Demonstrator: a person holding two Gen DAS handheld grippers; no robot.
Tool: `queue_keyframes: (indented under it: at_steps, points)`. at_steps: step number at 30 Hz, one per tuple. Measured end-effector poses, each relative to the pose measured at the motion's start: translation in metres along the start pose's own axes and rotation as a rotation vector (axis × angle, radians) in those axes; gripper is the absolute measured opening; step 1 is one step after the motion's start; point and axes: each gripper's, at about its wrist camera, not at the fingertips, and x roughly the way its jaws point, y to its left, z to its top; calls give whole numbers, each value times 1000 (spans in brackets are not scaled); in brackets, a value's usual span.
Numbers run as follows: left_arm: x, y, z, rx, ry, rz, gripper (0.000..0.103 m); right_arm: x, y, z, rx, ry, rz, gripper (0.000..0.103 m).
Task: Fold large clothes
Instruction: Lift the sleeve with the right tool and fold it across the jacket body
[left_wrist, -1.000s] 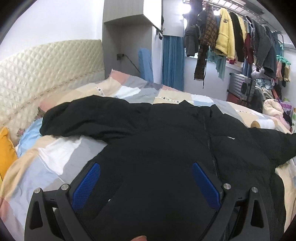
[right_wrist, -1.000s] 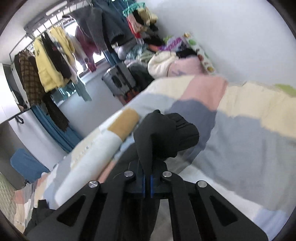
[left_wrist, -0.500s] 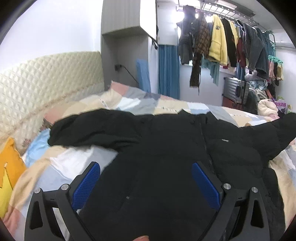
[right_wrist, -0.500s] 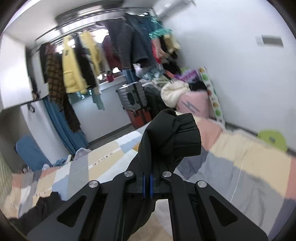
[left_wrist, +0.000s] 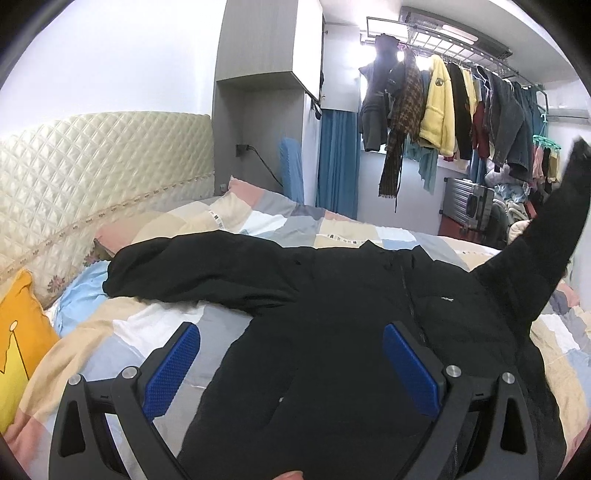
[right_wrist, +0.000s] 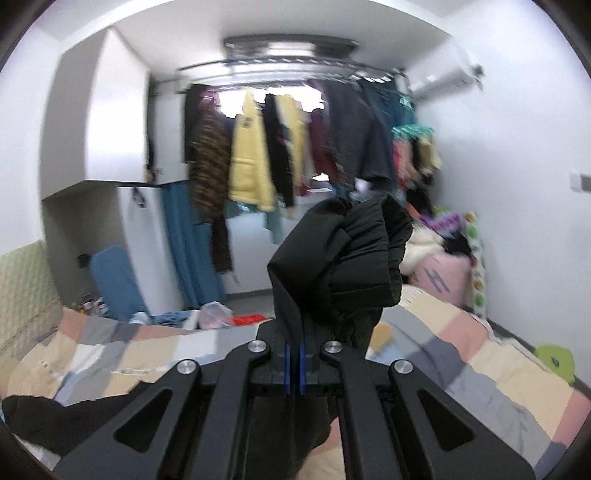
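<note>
The black padded jacket lies front-up across the bed, zipper roughly centred, its body spread over the patchwork quilt. One sleeve rests flat, extended toward the quilted headboard. The other sleeve is raised off the bed; its cuff is clamped in the right tool, whose blue pads are closed to a narrow slit on the fabric. Judgement: the sleeve is lifted so it can be carried across the chest and laid inward as the first fold.

The left tool is spread wide, holds nothing, and sits low over the jacket's lower body, probably to pin or smooth the panel while the sleeve travels.

Markings: a small white mark on the chest is too small to read. Printed strips on the quilt are illegible. A yellow coat on the hanging rail carries a dark badge, also unreadable.
</note>
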Motion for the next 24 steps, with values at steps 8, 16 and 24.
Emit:
queue_keyframes:
  at_steps: [8, 16, 24]
  points:
    - [-5, 36, 5, -63, -25, 7, 100, -21, 142, -3, -116, -28, 201, 3]
    - [19, 73, 6, -165, 8, 29, 100, -24, 289, -85, -190, 58, 462, 3]
    - [32, 91, 1, -195, -7, 72, 100, 2, 374, -183, -278, 129, 507, 3]
